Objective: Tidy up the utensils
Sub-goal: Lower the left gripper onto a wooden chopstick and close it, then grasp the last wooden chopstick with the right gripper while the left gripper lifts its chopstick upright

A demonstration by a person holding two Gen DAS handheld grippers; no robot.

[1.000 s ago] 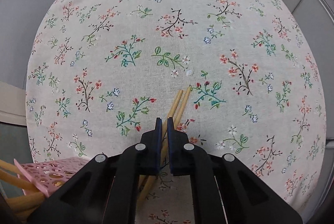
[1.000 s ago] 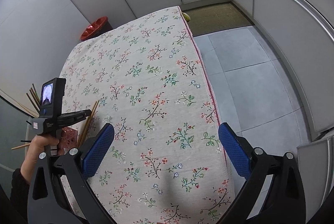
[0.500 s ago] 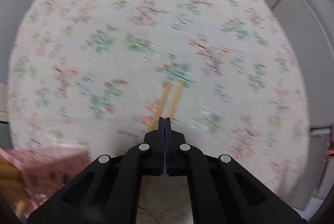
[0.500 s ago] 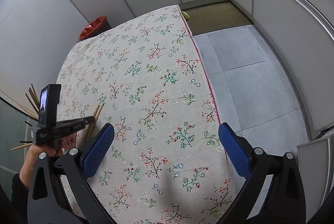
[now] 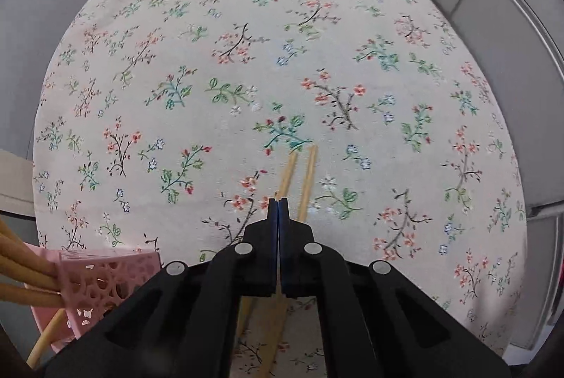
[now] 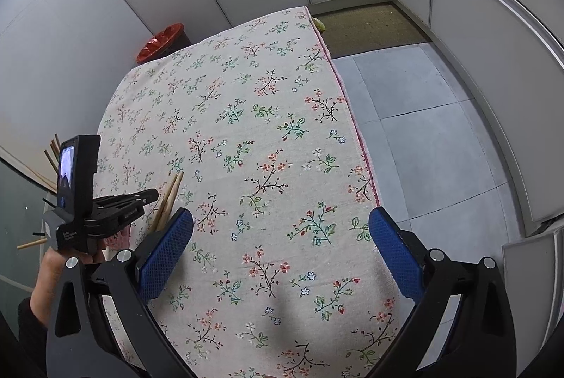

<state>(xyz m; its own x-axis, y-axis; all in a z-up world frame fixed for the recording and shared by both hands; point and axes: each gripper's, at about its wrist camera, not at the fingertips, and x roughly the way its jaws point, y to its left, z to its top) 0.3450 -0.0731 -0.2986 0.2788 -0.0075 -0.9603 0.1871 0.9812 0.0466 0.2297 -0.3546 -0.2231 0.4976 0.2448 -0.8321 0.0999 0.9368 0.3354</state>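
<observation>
Chopsticks (image 5: 306,173) clamped in left hand-held gripper (image 5: 277,207), level w/ table

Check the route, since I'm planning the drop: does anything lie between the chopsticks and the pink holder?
Nothing visible: only floral cloth separates the chopsticks from the pink holder, which already holds other chopsticks.

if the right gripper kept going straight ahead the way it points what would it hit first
Probably only the floral tablecloth: the right gripper, jaws wide open, points across bare cloth. The chopsticks lie off to its left. Depth is unclear.
</observation>
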